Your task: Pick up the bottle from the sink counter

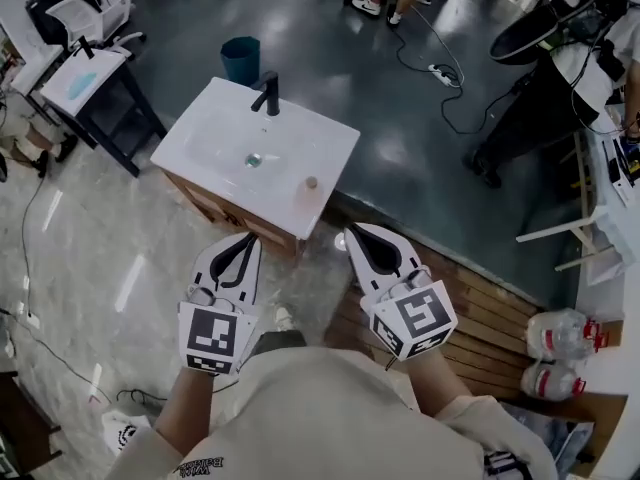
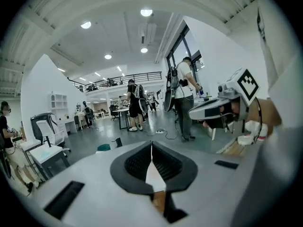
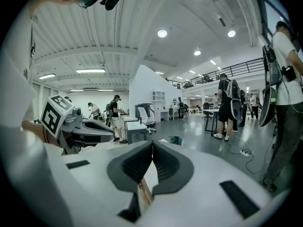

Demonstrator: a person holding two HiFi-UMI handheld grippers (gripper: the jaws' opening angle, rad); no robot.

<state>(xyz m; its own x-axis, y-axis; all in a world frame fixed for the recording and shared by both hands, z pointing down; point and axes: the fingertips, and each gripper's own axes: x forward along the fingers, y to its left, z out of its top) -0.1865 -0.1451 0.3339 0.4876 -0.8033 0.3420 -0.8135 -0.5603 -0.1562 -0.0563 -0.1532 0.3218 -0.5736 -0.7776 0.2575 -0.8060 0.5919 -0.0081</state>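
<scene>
A small translucent bottle (image 1: 310,196) with a tan cap stands upright on the front right corner of the white sink counter (image 1: 215,133), which carries a black faucet (image 1: 268,93). Both grippers are held near the person's body, short of the counter's front edge. The left gripper (image 1: 246,238) is shut and empty, below and left of the bottle. Also shut and empty, the right gripper (image 1: 350,232) is just right of and below the bottle. In the left gripper view the jaws (image 2: 151,146) meet in front of the counter top. In the right gripper view the jaws (image 3: 152,145) meet likewise.
A teal bin (image 1: 240,58) stands behind the counter, and a black side table (image 1: 95,88) is to its left. A wooden platform (image 1: 490,318) lies at the right with two water bottles (image 1: 560,353) beside it. Cables (image 1: 440,73) run over the dark floor. People stand further off.
</scene>
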